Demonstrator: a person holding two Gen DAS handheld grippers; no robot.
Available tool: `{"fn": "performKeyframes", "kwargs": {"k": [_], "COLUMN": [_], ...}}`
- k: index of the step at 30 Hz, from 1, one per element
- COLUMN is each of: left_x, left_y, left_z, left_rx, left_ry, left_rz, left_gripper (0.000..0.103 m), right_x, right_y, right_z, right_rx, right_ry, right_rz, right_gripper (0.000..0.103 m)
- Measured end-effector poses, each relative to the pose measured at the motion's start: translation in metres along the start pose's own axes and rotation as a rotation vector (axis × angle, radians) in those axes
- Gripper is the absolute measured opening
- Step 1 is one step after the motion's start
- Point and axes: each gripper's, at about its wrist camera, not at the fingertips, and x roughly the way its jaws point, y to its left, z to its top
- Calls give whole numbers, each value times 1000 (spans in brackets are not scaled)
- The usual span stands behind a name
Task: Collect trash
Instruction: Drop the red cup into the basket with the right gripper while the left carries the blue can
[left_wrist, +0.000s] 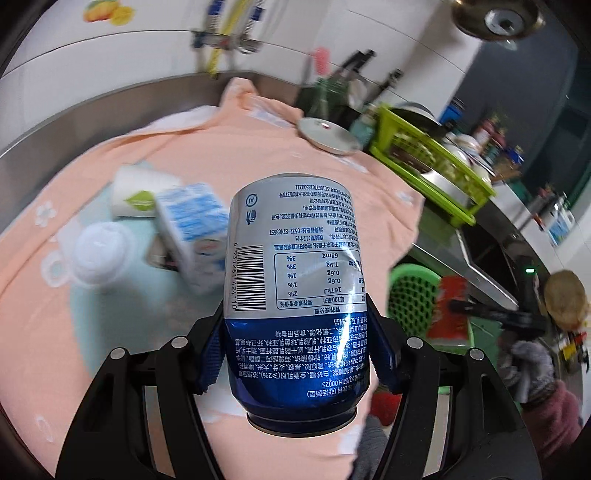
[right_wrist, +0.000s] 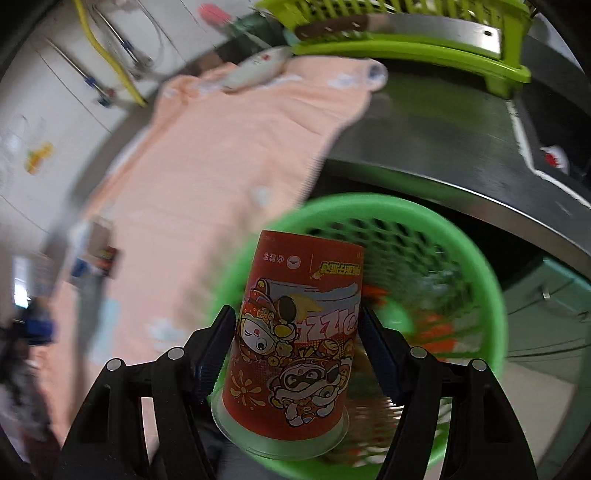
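My right claw pinches the red cartoon-printed paper cup above the green plastic mesh basket for dropping; my left claw grips a blue-and-silver aluminium can.

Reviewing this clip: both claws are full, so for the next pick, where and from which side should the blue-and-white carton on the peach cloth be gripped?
Grip the carton across its two flat side faces, near the middle, coming from above. It stands roughly upright, tilted, with a white lidded cup and a paper cup crowding its left, so a low sideways approach looks tight.

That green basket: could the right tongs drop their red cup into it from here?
Probably yes. The right tongs hold the red cup right over the green basket, whose open mouth has nothing covering it.
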Motion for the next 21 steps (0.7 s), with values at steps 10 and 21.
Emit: {"fn": "performKeyframes", "kwargs": {"k": [10, 21], "left_x": [29, 49], "left_y": [-59, -85], "left_z": [-15, -26], "left_rx": [79, 131], "left_ry": [60, 120], "left_rz": [-73, -87], "left_gripper": [65, 65], "right_x": [61, 66], "right_y": [-26, -57], "right_z": [-12, -4], "right_rx": [-141, -96], "right_ry": [88, 47], "right_rz": [-201, -237], "right_gripper": [64, 65]}}
